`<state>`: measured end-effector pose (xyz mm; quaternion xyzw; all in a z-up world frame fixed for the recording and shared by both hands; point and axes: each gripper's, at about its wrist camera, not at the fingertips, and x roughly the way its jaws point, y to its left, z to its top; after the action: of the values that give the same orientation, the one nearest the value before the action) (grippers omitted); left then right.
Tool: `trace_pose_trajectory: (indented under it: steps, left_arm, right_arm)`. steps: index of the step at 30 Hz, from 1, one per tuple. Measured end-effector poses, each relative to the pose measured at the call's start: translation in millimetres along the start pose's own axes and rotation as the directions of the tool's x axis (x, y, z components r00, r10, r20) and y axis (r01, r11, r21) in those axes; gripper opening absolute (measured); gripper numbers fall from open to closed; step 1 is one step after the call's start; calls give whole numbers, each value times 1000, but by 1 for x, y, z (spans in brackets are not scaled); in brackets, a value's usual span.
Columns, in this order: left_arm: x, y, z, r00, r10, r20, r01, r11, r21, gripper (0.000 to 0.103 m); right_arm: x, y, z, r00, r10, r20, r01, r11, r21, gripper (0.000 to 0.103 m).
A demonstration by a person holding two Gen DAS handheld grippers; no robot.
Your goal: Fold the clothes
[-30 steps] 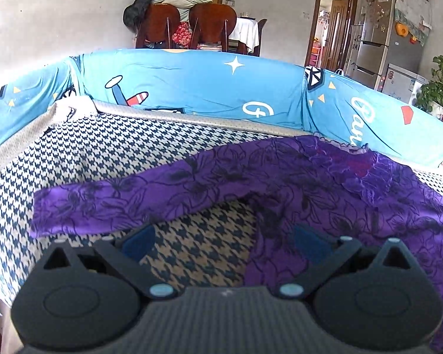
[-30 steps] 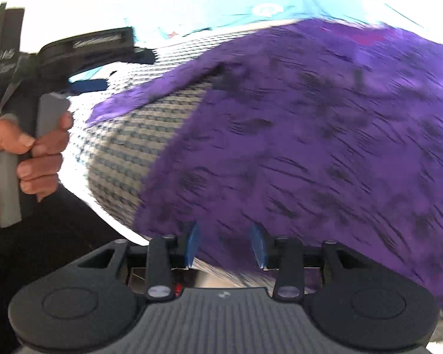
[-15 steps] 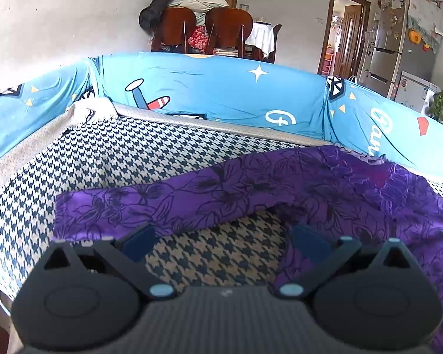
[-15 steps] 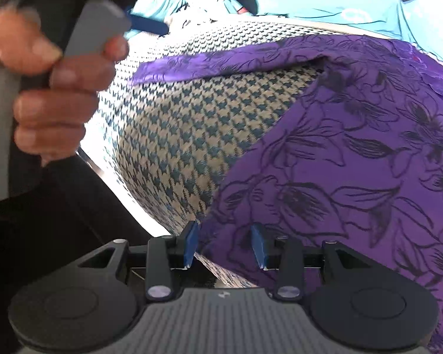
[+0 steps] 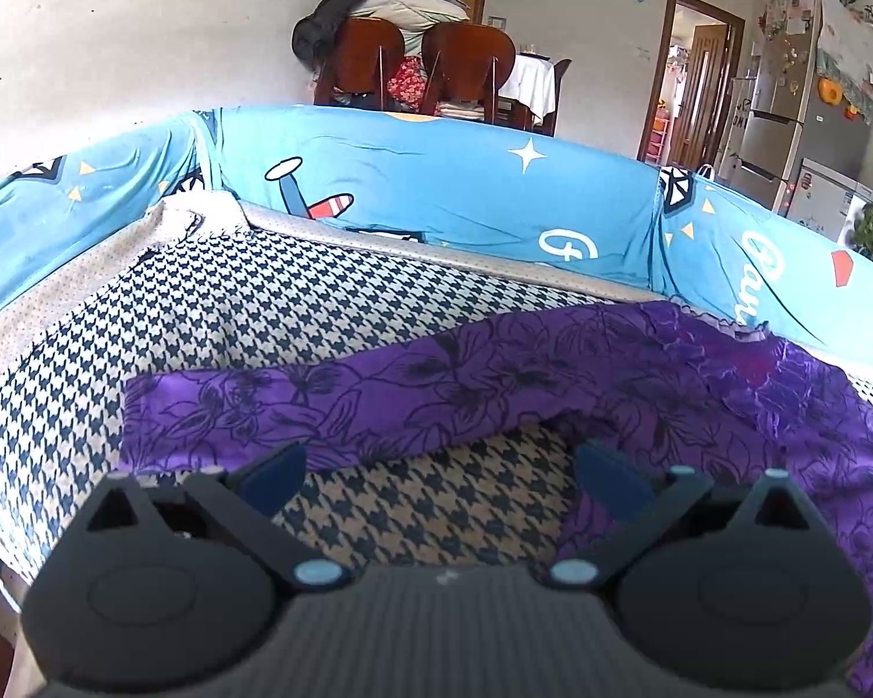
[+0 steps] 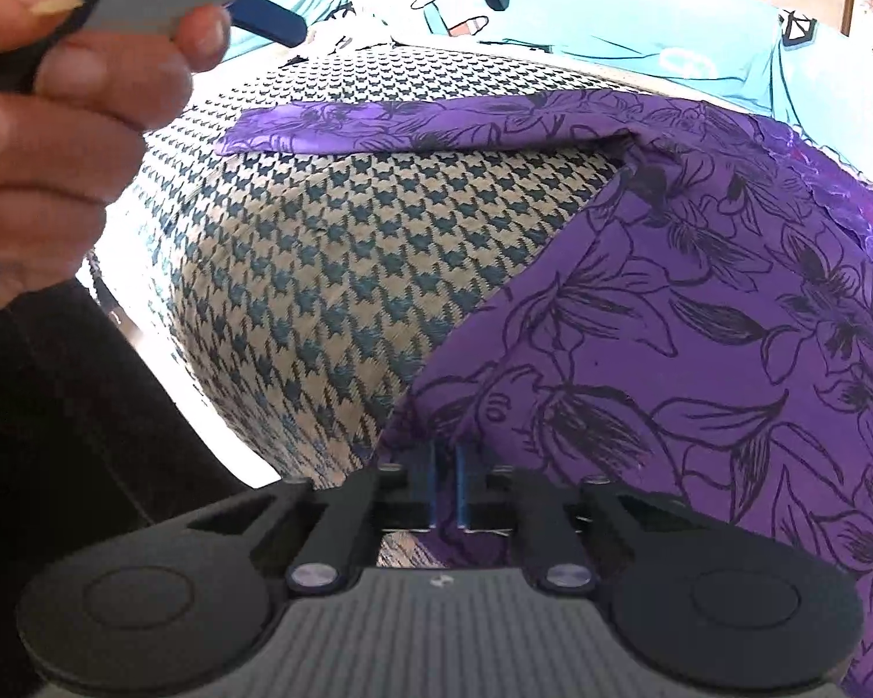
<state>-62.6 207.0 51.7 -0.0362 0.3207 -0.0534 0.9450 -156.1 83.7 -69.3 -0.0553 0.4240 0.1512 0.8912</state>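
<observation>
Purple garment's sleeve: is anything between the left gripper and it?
Nothing visible. The left gripper, jaws open, hovers over bare houndstooth cover, with the sleeve just beyond, unobstructed. The right gripper is already shut on the purple garment at its near edge.

Purple garment (image 5: 494, 384) with black floral print, navy-and-cream houndstooth cover (image 5: 262, 302), blue cartoon-print cushions (image 5: 436, 192)

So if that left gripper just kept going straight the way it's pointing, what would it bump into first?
Probably the houndstooth cover showing between its open fingers, since the left gripper tilts downward. The sleeve of the purple floral garment lies just beyond, so it might catch that instead; depth is hard to judge.
</observation>
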Motion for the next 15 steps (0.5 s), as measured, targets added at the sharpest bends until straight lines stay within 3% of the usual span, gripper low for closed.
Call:
trace_pose_trajectory:
  steps: [9, 15]
  left_arm:
    - [-5, 13, 5, 999, 37, 32, -36, 999, -36, 103]
    - [-2, 23, 9, 998, 54, 18, -53, 996, -69, 103]
  right_arm:
    - [-11, 12, 10, 989, 130, 65, -128, 991, -29, 6]
    - [-3, 14, 16, 981, 185, 57, -184, 983, -27, 5]
